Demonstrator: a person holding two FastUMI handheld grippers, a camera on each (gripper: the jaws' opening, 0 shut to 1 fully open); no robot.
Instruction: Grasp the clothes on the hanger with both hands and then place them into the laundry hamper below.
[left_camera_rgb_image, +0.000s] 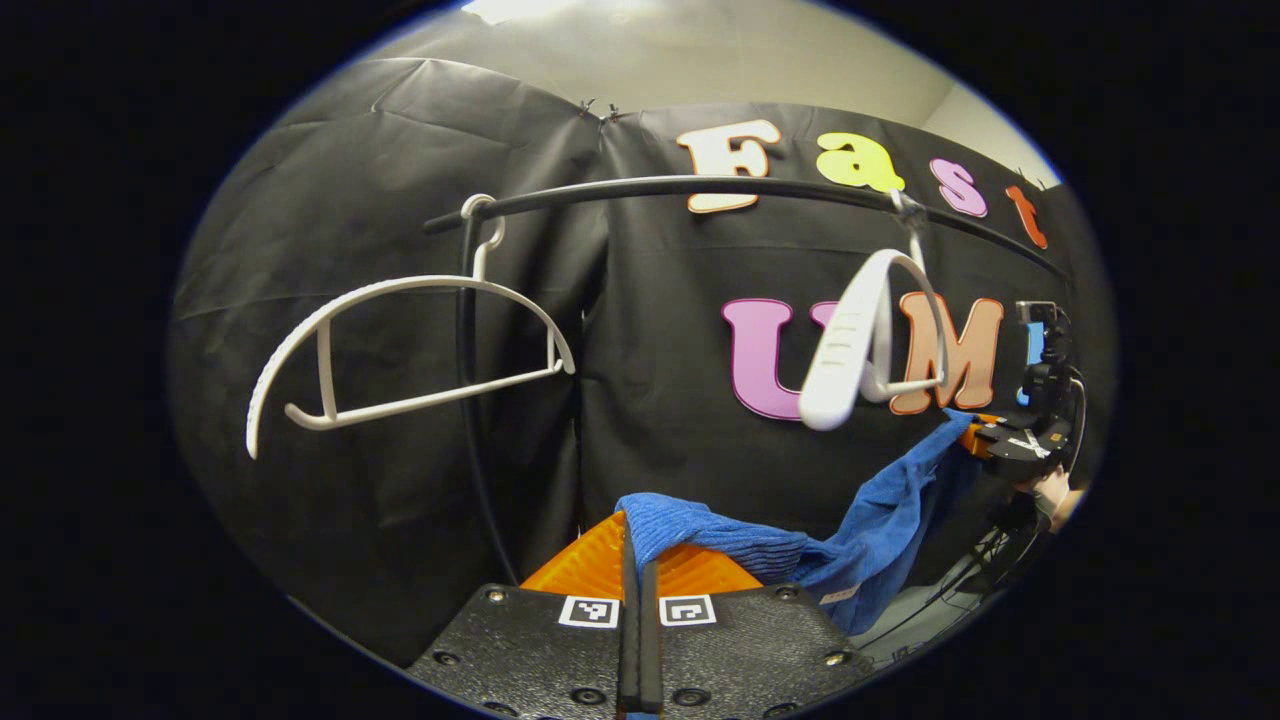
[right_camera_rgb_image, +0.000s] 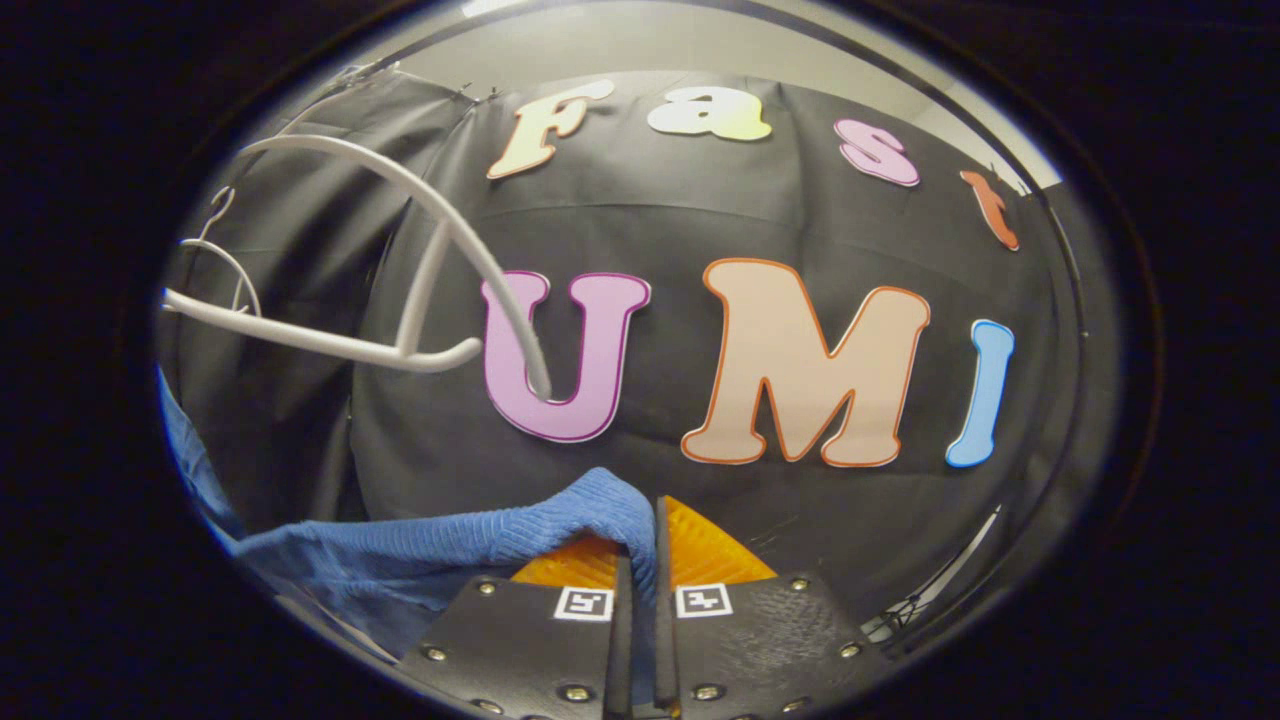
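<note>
Below the black rail (left_camera_rgb_image: 640, 187), between my two hands, the blue cloth (left_camera_rgb_image: 860, 540) hangs in a slack span. My left tongs (left_camera_rgb_image: 637, 560) are closed flat on one end of it, the fabric bunched over their tips. In the left gripper view the cloth runs off to my right tongs (left_camera_rgb_image: 985, 432), held out by my other hand (left_camera_rgb_image: 1055, 495) near the booth wall. In the right gripper view those tongs (right_camera_rgb_image: 640, 560) are pressed together too, with a fold of the cloth (right_camera_rgb_image: 480, 535) pinched between them and the rest trailing away to the lower left.

The garment is already clear of the hangers. The white hanger (left_camera_rgb_image: 400, 345) hooked at the rail's end is bare, and the second hanger (left_camera_rgb_image: 865, 335), turned edge-on nearer my right hand, also carries nothing. I judge I hold both ends so the cloth stays spread and cannot slip or snag on the hanger arms on its way down.

The hamper lies somewhere under this, out of sight, so lowering both hands together is what remains
</note>
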